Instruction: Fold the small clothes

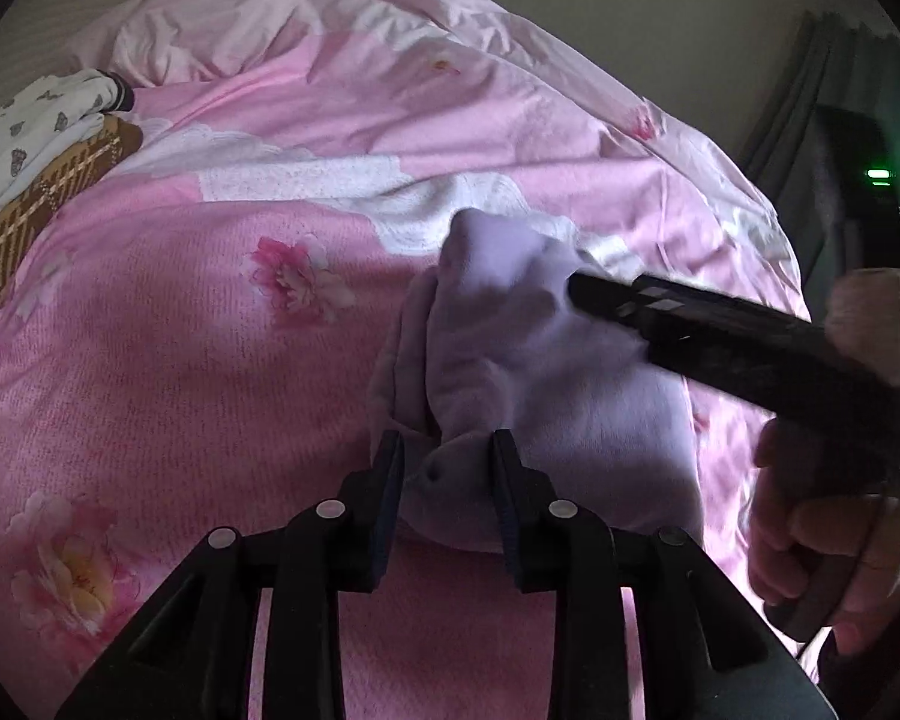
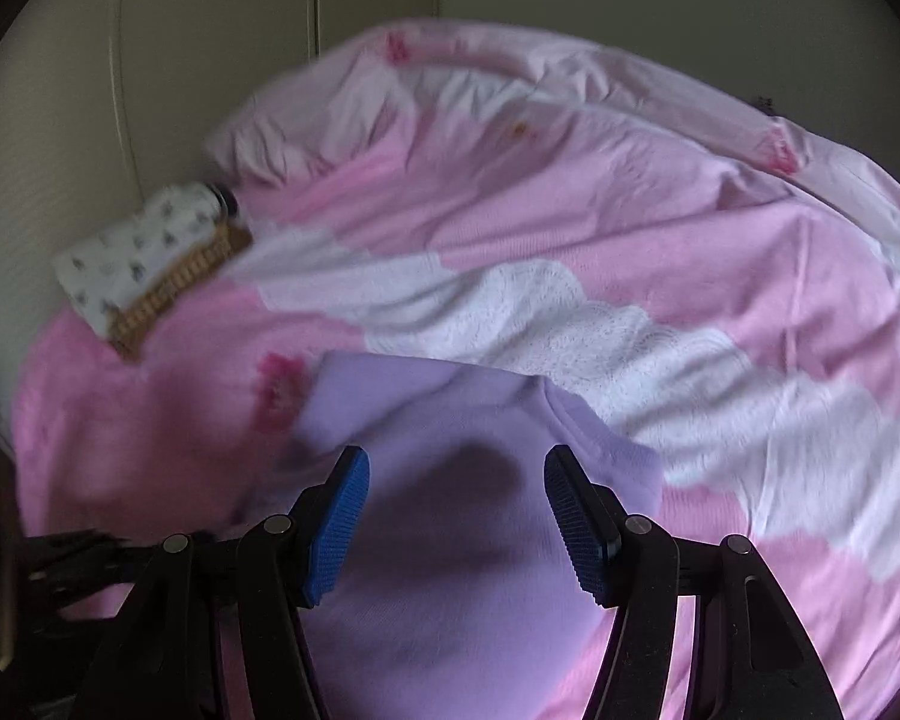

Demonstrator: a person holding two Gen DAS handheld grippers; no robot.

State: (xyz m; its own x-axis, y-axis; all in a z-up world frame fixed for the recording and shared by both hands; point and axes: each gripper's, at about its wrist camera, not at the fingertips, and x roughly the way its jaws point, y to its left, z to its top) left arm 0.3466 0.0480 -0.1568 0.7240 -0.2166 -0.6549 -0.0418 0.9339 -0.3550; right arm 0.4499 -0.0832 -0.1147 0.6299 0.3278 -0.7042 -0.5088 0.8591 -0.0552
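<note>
Pinching a bunched fold of the lilac garment (image 1: pixel 510 360) between its two fingers, the left tool (image 1: pixel 447 468) is closed on the cloth near the bottom of its own view, the fabric squeezed into a knot between the pads. The garment rises from that grip in a crumpled heap and lies on the bed (image 1: pixel 180 360), over the pink flowered cover.

From the right side of the left view, the right tool (image 1: pixel 576 291) reaches in as a long black bar, its tip against the upper part of the heap; the hand (image 1: pixel 834 546) holding it shows at the right edge. In the right wrist view that tool's blue-padded fingers (image 2: pixel 339 516) stand wide apart with nothing between them, hovering above a flatter spread of the garment (image 2: pixel 450 540), which carries a dark shadow. This view is somewhat blurred.

Farther off, at the left of the bed, a white printed cloth (image 1: pixel 24 138) lies on top of a brown checked one (image 1: pixel 48 204), well apart from the lilac garment. Beyond the bed stands a pale wall (image 2: pixel 210 30).
</note>
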